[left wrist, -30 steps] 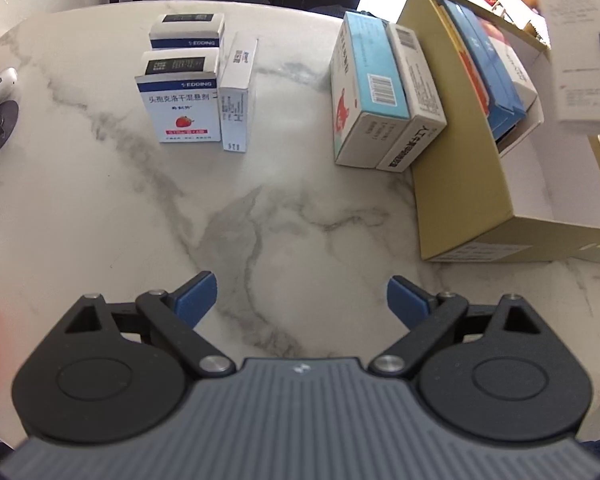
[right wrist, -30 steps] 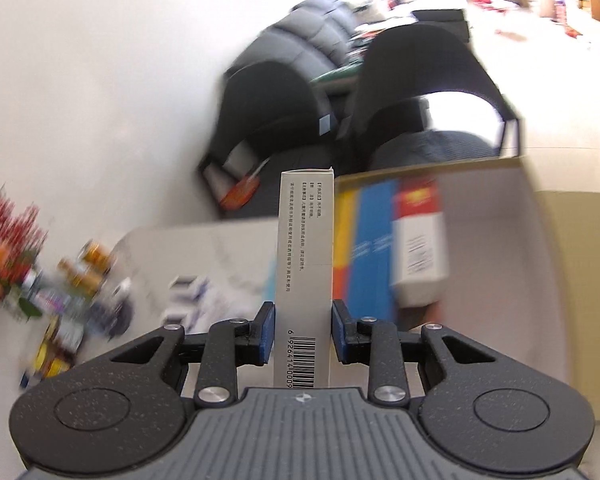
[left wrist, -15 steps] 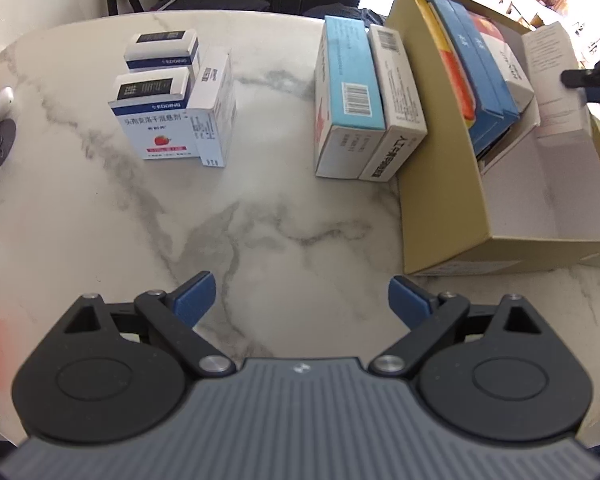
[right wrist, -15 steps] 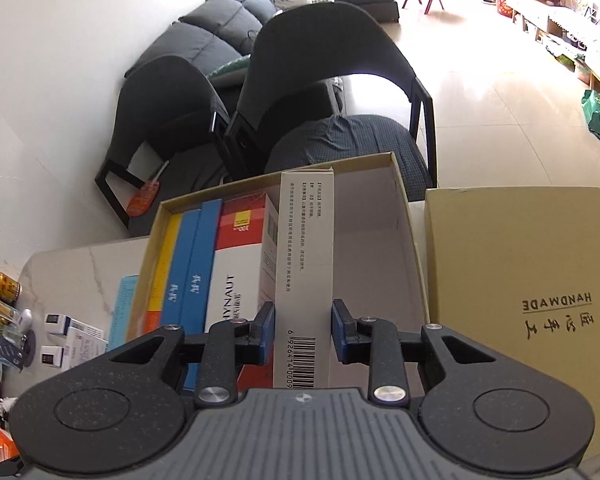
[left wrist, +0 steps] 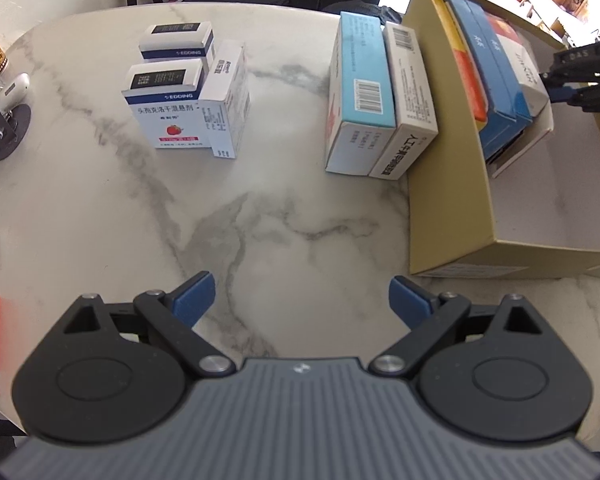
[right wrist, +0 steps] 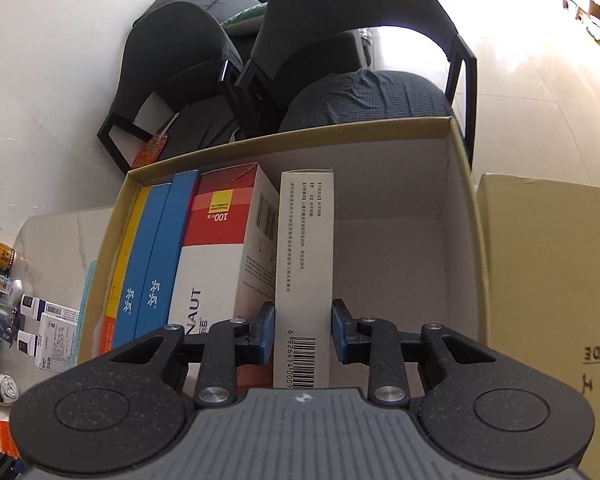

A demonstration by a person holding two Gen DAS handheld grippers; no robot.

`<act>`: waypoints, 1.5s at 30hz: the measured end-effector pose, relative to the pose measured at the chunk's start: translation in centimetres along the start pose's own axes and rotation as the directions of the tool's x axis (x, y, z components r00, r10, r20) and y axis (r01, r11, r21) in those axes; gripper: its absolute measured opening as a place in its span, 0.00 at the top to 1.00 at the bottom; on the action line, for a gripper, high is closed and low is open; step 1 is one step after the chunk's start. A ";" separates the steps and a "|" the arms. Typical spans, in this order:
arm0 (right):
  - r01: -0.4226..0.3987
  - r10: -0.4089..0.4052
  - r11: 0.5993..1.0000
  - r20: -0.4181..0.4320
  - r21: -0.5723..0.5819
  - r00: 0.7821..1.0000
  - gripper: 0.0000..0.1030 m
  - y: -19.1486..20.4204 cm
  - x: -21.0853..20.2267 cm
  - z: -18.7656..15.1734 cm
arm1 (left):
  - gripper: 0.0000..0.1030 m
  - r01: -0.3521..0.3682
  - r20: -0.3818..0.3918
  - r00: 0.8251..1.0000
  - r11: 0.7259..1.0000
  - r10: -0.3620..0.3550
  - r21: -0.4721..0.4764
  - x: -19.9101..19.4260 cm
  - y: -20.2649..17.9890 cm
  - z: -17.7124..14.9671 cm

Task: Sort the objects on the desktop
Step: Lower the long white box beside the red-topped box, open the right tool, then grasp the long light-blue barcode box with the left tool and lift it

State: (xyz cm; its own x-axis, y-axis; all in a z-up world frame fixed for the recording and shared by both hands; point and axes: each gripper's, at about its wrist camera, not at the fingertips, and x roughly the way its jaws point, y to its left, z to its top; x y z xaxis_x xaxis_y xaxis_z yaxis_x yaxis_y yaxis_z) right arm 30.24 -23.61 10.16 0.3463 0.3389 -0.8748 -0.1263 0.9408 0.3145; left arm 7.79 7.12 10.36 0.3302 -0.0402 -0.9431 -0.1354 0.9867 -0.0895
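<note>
The right gripper [right wrist: 303, 334] is clamped on a slim white box [right wrist: 305, 264], its blue pads pressed to the two broad faces near the barcode end. The box's long axis runs straight ahead along the fingers, its far end pointing toward the back wall of the cardboard box [right wrist: 456, 216], one narrow printed edge facing the camera. The gripper tilts steeply downward over the open cardboard box, and the white box sits inside it, just beside the red-and-white carton [right wrist: 224, 248]; whether it touches the floor of the cardboard box cannot be told. Left of that carton, within the cardboard box, stand two blue boxes [right wrist: 160, 264] and a yellow one [right wrist: 126, 252], all packed on edge against the left wall. To the right of the white box the cardboard box is bare. Its tan lid [right wrist: 548, 280] lies just outside the right wall.

The left gripper [left wrist: 302, 294] hangs over the marble surface [left wrist: 260, 208] with its jaws wide apart and nothing between them, pointing steeply down. Just outside the cardboard box's [left wrist: 440, 152] left wall stand a light-blue box [left wrist: 362, 92] and a white box [left wrist: 410, 96], side by side and touching. Farther left of the cardboard box sits a cluster of three small white medicine boxes [left wrist: 188, 100].
</note>
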 end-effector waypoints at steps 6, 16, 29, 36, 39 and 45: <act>-0.012 0.012 1.000 -0.022 0.017 1.000 0.67 -0.1 1.5 0.5 | 0.07 -0.003 -0.004 1.000 1.000 0.003 0.002 0.2 -0.2 0.4; -0.085 0.090 0.985 -0.027 0.151 0.996 0.64 -1.7 1.2 0.7 | 0.07 0.008 0.010 1.000 1.000 -0.008 0.021 0.2 -0.6 1.2; -0.129 0.120 0.963 0.053 0.238 0.991 0.64 -2.3 -0.9 0.2 | 0.07 0.019 0.038 0.999 0.999 -0.020 0.032 0.0 -0.5 1.6; -0.143 0.123 0.946 0.086 0.289 0.989 0.54 -2.2 -3.4 -2.0 | 0.06 0.035 0.075 0.996 0.996 -0.040 0.078 0.5 -1.7 2.8; -0.146 0.118 0.939 0.108 0.311 0.987 0.41 -2.2 -4.9 -3.3 | 0.04 0.032 0.105 0.994 0.995 -0.042 0.099 0.8 -1.9 3.7; -0.138 0.099 0.935 0.134 0.327 0.986 0.29 -2.2 -7.7 -5.6 | 0.03 0.045 0.129 0.990 0.990 -0.062 0.132 2.0 -1.5 5.6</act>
State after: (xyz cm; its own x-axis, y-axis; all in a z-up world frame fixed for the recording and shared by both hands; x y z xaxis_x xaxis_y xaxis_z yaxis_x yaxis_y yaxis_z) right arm 22.67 -28.26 14.13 0.4539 0.4274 -0.7819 0.1382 0.8331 0.5356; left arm 13.90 6.43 10.43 0.4560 -0.0810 -0.8863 0.0045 0.9960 -0.0888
